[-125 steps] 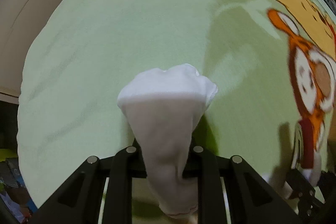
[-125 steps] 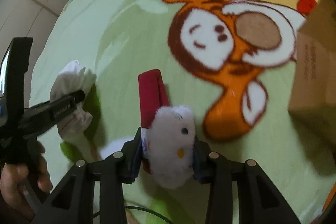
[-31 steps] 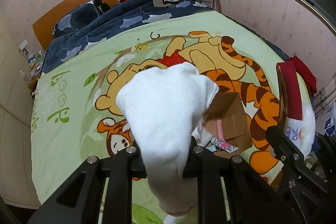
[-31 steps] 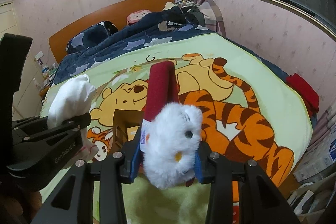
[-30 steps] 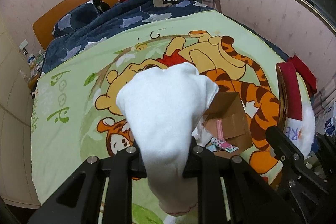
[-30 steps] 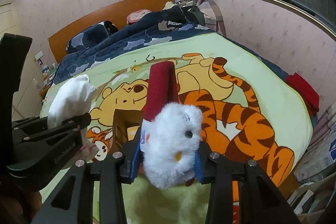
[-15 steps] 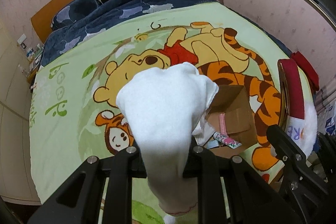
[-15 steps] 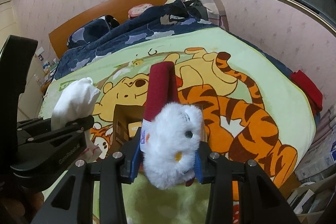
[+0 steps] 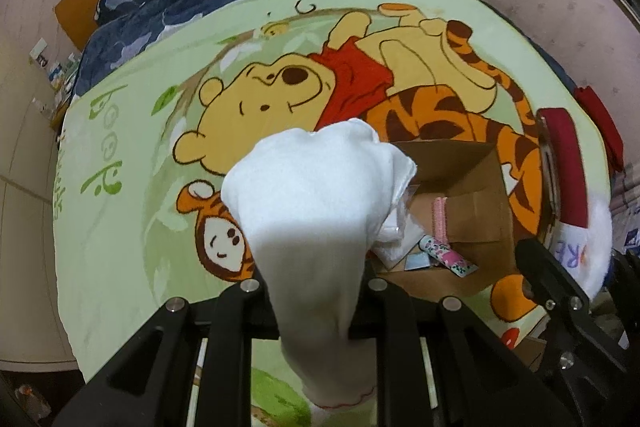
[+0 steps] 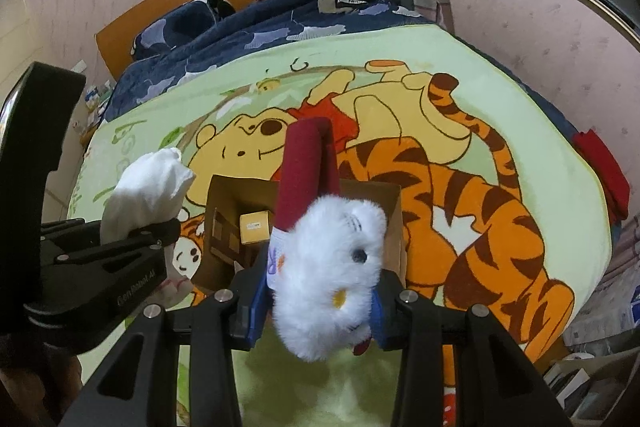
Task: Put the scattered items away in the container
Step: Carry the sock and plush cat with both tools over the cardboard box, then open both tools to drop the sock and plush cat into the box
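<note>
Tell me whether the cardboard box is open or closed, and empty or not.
Open and not empty. The cardboard box shows its inside from above, flaps spread, with a pink strip and a patterned tube inside.

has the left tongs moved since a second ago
Yes. The left tongs, shut on the white sock, have come down toward the cardboard box, which now looks larger and nearer on the blanket in the left wrist view.

Your left gripper (image 9: 316, 291) is matt black plastic with shiny metal bolts, pinching a soft white knit sock (image 9: 316, 195). At three o'clock, the dull brown cardboard box (image 9: 476, 163) sits on plush fleece blanket (image 9: 132, 227). Your right gripper (image 10: 320, 303) squeezes a fluffy white-and-red Christmas stocking (image 10: 328, 247).
</note>
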Demonstrator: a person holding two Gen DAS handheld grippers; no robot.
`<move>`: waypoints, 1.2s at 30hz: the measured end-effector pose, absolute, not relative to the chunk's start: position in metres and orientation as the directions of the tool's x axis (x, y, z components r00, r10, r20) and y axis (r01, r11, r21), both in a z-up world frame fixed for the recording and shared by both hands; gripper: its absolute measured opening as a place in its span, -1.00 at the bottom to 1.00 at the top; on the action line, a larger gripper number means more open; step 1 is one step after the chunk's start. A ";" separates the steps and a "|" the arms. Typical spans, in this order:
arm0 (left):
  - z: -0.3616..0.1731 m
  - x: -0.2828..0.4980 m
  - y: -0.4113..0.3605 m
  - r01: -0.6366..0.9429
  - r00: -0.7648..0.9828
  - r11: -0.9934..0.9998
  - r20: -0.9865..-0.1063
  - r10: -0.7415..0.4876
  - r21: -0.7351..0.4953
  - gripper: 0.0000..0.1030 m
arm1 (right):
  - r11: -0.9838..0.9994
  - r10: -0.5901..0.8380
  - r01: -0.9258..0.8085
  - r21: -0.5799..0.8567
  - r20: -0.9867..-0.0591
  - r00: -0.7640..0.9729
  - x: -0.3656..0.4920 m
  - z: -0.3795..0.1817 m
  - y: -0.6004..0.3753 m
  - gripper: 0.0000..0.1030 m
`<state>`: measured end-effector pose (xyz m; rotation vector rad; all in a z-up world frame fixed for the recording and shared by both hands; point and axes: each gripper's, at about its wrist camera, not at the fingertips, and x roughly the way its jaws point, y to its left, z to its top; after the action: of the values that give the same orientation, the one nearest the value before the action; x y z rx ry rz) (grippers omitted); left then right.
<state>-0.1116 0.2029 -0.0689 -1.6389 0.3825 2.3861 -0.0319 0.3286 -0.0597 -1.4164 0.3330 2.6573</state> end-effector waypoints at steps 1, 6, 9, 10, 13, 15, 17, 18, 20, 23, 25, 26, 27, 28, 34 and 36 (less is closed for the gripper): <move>-0.071 -0.114 0.203 -0.321 -0.350 -0.943 -0.936 0.030 0.090 -0.62 | -0.970 -0.007 -0.199 0.141 -0.832 -0.555 -0.034 -0.061 0.330 -0.21; -0.078 -0.126 0.204 -0.307 -0.339 -0.947 -0.941 0.013 0.097 -0.62 | -0.971 -0.017 -0.190 0.143 -0.837 -0.546 -0.046 -0.065 0.335 -0.21; -0.082 -0.130 0.206 -0.309 -0.334 -0.946 -0.942 0.009 0.101 -0.62 | -0.971 -0.020 -0.191 0.147 -0.840 -0.543 -0.050 -0.067 0.335 -0.21; -0.083 -0.131 0.206 -0.310 -0.334 -0.945 -0.943 0.008 0.102 -0.62 | -0.970 -0.021 -0.192 0.148 -0.840 -0.542 -0.051 -0.068 0.335 -0.21; -0.086 -0.134 0.206 -0.314 -0.331 -0.944 -0.944 0.005 0.105 -0.62 | -0.969 -0.023 -0.195 0.151 -0.843 -0.537 -0.055 -0.071 0.334 -0.21; -0.087 -0.136 0.205 -0.314 -0.328 -0.944 -0.945 0.004 0.105 -0.62 | -0.969 -0.025 -0.194 0.151 -0.845 -0.534 -0.056 -0.072 0.333 -0.21; -0.088 -0.137 0.204 -0.314 -0.324 -0.944 -0.946 0.006 0.102 -0.61 | -0.970 -0.026 -0.192 0.151 -0.846 -0.533 -0.058 -0.073 0.332 -0.21; -0.088 -0.138 0.204 -0.315 -0.323 -0.944 -0.946 0.007 0.101 -0.61 | -0.970 -0.025 -0.192 0.150 -0.846 -0.532 -0.058 -0.073 0.331 -0.21; -0.088 -0.139 0.206 -0.321 -0.326 -0.941 -0.945 0.005 0.106 -0.51 | -0.968 -0.023 -0.201 0.151 -0.850 -0.526 -0.060 -0.073 0.332 -0.15; -0.086 -0.139 0.210 -0.335 -0.339 -0.935 -0.941 0.009 0.112 0.12 | -0.963 -0.021 -0.220 0.154 -0.859 -0.512 -0.061 -0.075 0.335 0.01; -0.081 -0.138 0.212 -0.350 -0.362 -0.930 -0.932 0.025 0.111 0.49 | -0.962 -0.013 -0.225 0.153 -0.852 -0.524 -0.060 -0.073 0.337 0.08; -0.078 -0.137 0.214 -0.354 -0.379 -0.928 -0.925 0.027 0.118 0.55 | -0.962 -0.009 -0.227 0.152 -0.848 -0.530 -0.060 -0.072 0.338 0.09; -0.076 -0.136 0.215 -0.357 -0.394 -0.925 -0.919 0.026 0.127 0.57 | -0.962 -0.005 -0.229 0.151 -0.844 -0.537 -0.059 -0.070 0.339 0.09; -0.075 -0.136 0.216 -0.358 -0.402 -0.924 -0.915 0.027 0.130 0.61 | -0.961 -0.002 -0.231 0.151 -0.840 -0.543 -0.059 -0.069 0.340 0.09; -0.073 -0.138 0.214 -0.353 -0.398 -0.929 -0.917 0.039 0.114 0.78 | -0.958 -0.002 -0.237 0.165 -0.824 -0.567 -0.056 -0.062 0.344 0.10; -0.071 -0.136 0.214 -0.354 -0.400 -0.928 -0.916 0.041 0.113 0.78 | -0.958 0.003 -0.236 0.160 -0.822 -0.570 -0.055 -0.061 0.344 0.10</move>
<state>-0.1363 0.2142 -0.0714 -1.5624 0.4279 2.4074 -0.0553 0.3438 -0.0606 -1.3822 0.3831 2.6409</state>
